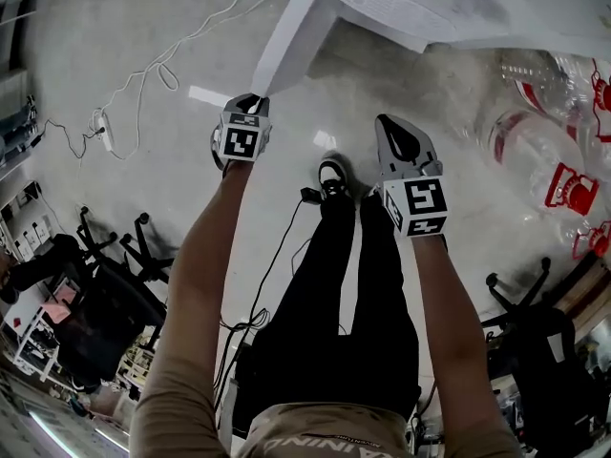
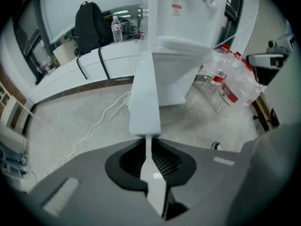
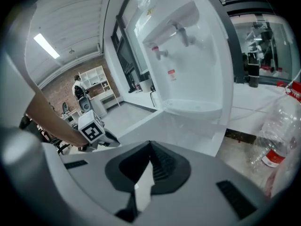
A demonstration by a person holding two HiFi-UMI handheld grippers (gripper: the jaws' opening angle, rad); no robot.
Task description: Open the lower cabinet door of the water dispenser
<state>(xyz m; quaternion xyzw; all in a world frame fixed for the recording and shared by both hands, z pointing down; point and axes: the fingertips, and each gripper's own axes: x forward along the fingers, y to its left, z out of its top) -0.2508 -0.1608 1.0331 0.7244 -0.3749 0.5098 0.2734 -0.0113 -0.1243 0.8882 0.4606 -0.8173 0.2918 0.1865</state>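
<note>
The white water dispenser (image 1: 430, 8) (image 2: 188, 22) (image 3: 188, 55) stands ahead of me. Its lower cabinet door (image 1: 286, 36) (image 2: 145, 93) (image 3: 160, 124) is swung out towards me and shows edge-on in the left gripper view. My left gripper (image 1: 250, 99) (image 2: 146, 138) sits right at the door's free end. Its jaws are drawn together to a thin slit, far narrower than the door's edge, with nothing between them. My right gripper (image 1: 384, 120) (image 3: 150, 144) hangs to the right of the door, shut and empty, facing the dispenser's front and the cabinet below.
Several empty water bottles (image 1: 554, 151) (image 2: 225, 84) (image 3: 277, 145) lie on the floor right of the dispenser. A power strip with cables (image 1: 100, 127) lies at the left. My foot (image 1: 332, 175) is between the grippers. Office chairs (image 1: 105, 284) stand behind left, another chair (image 1: 544, 351) behind right.
</note>
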